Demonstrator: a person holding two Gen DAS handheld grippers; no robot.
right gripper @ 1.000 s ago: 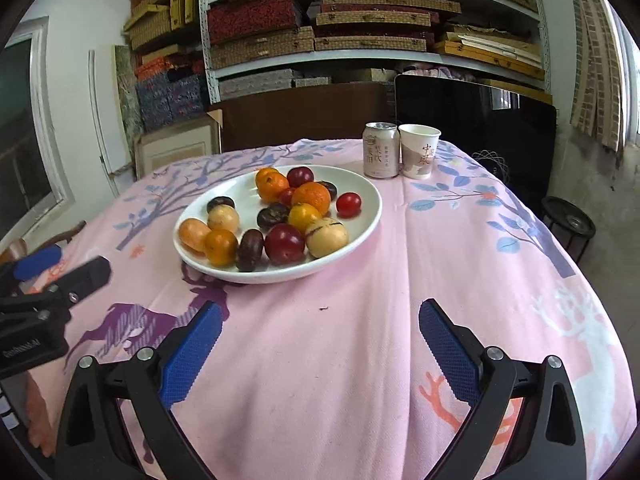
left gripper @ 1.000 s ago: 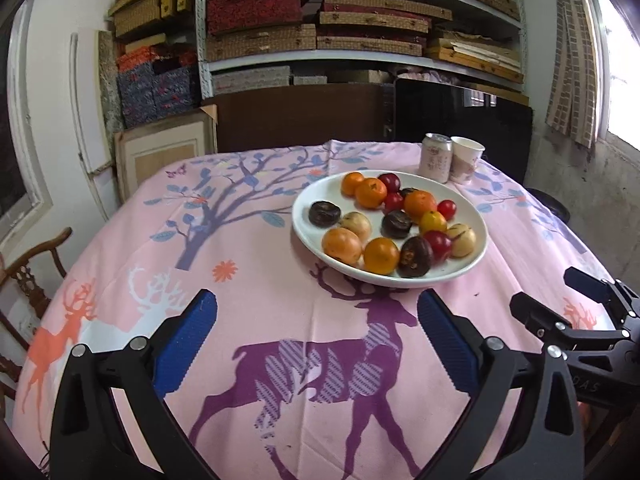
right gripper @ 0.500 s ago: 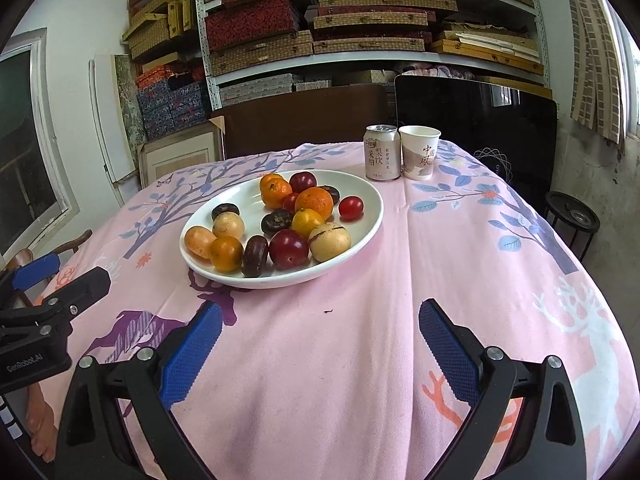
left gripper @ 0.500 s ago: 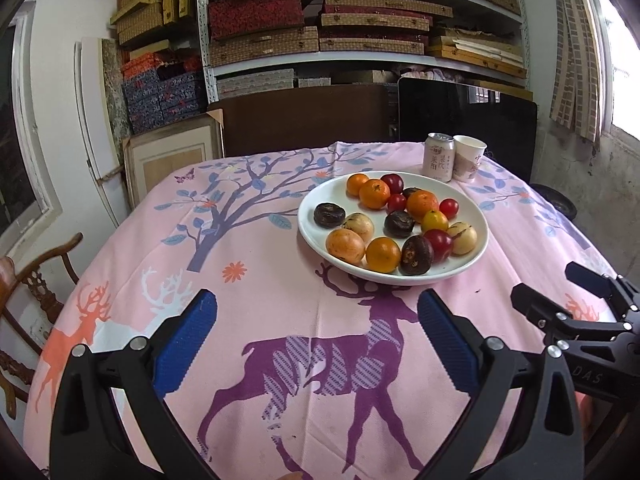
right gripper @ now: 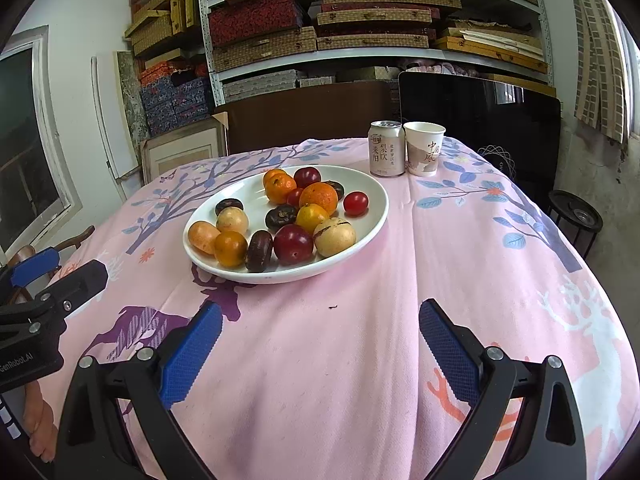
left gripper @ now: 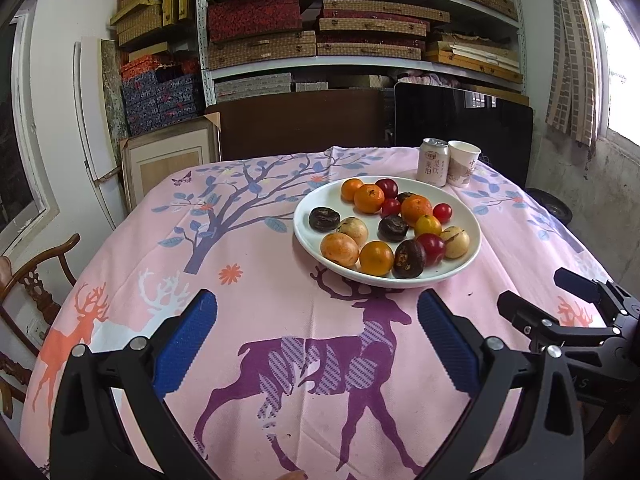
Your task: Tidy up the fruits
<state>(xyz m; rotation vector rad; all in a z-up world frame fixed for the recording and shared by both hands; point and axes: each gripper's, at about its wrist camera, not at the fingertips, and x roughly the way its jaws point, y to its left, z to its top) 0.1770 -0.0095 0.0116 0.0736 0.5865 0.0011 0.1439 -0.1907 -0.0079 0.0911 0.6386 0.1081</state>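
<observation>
A white plate (left gripper: 312, 208) (right gripper: 372, 216) on the pink printed tablecloth carries several fruits: oranges (left gripper: 368, 198) (right gripper: 319, 197), red plums (left gripper: 434, 247) (right gripper: 293, 243), dark wrinkled fruits (left gripper: 324, 219) (right gripper: 259, 245), pale yellow ones (left gripper: 455, 241) (right gripper: 334, 237) and cherry tomatoes (left gripper: 442, 212) (right gripper: 355, 202). My left gripper (left gripper: 318, 340) hovers open over the purple deer print, short of the plate. My right gripper (right gripper: 320, 344) is open too, above the cloth in front of the plate. Each gripper shows at the edge of the other's view: the right gripper (left gripper: 560, 300), the left gripper (right gripper: 56, 272). Both hold nothing.
A drink can (left gripper: 432, 162) (right gripper: 386, 148) and a paper cup (left gripper: 462, 163) (right gripper: 424, 148) stand behind the plate. A wooden chair (left gripper: 36, 276) is at the table's left. Shelves of boxes (left gripper: 320, 32) and a dark screen (right gripper: 480, 120) fill the background.
Both grippers have pulled back and risen slightly, so the plate sits a little farther away. Jaws stay open; no fruit has moved.
</observation>
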